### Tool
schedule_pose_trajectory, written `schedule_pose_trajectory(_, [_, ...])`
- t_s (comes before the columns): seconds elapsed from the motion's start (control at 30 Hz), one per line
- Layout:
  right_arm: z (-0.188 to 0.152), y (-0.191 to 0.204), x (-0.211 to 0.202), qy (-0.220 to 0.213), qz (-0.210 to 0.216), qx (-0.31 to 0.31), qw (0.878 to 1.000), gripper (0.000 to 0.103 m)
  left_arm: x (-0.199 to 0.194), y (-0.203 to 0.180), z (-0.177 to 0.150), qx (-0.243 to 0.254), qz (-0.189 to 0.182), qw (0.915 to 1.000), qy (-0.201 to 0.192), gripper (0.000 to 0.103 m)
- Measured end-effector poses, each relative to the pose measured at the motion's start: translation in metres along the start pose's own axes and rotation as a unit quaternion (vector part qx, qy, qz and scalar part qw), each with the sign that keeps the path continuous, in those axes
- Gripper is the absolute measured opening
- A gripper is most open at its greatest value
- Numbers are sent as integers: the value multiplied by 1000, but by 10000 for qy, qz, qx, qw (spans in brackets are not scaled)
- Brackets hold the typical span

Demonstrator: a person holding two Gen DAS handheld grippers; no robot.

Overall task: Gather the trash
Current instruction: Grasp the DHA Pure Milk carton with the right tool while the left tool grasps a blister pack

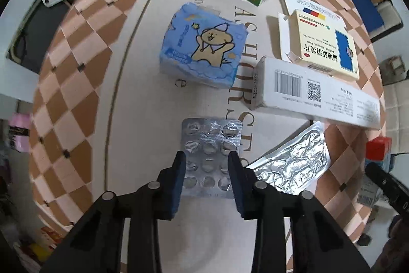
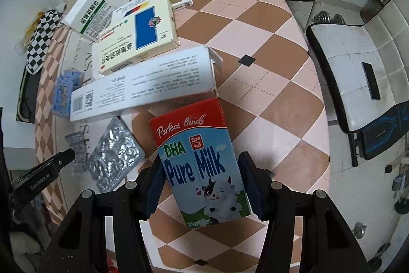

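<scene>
Left gripper: jaws closed in, pinching the used blister pack by its long edges, so the flat sheet is being trapped edgewise, not pressed into the tablecloth.
Foil sheet: lying just beside the pack, untouched.
Long white box: resting between the two working areas.
Right gripper: jaws narrowed, clamping the milk carton across its narrow sides, giving the pads flat faces to grip.
Left view only: showing the blue tissue pack in full.
Right view only: showing the carton's whole front and a chair beyond the table edge.
</scene>
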State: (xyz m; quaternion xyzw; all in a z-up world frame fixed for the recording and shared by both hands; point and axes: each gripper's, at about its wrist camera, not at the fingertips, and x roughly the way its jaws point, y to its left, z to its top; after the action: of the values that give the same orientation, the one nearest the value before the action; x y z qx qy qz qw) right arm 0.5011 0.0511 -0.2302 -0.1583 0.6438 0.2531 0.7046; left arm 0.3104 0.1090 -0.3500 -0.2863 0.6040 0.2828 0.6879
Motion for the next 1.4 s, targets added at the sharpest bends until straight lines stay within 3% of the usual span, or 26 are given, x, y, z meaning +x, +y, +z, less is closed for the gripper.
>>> schedule_pose_trajectory(0.07, [-1,2,1,10,-7,18,10000,58,14,6,2,-124,-178,9995,246,55])
schedule_pose_trajectory(0.1, [-1,1,3,18,5,59,10000,58,19,6,3,-110,-271,9991,296,67])
schedule_pose_trajectory(0.13, [-2,1,4,32,11,91,10000,58,19,2,5,-10,-348,9992,216,72])
schedule_pose_trajectory(0.23, [2,-4,7,15,-18,103,9999,58,25,-12,9,248,-36,9993,266,76])
schedule_pose_trajectory(0.4, [7,-5,7,-26,-26,157,9999,58,30,-25,9,194,186,9996,105,74])
schedule_pose_trajectory(0.43, [7,-5,7,-32,-26,162,9999,58,28,-24,8,188,199,9996,76,66])
schedule_pose_trajectory(0.47, [7,-5,7,-41,-31,163,9999,58,25,-24,7,191,200,9996,16,52])
schedule_pose_trajectory(0.67, [2,-4,7,-58,29,173,9998,58,12,-16,9,255,265,9993,71,52])
schedule_pose_trajectory(0.87, [-16,4,-1,-98,99,34,9999,58,-36,-5,-21,215,246,9989,-344,52])
schedule_pose_trajectory(1.17, [-92,35,-36,-667,46,-60,9977,58,-110,7,-88,374,-128,9945,-969,52])
schedule_pose_trajectory(1.4, [-208,59,-63,-769,124,28,9970,58,-135,36,-161,819,-619,9892,-1048,52])
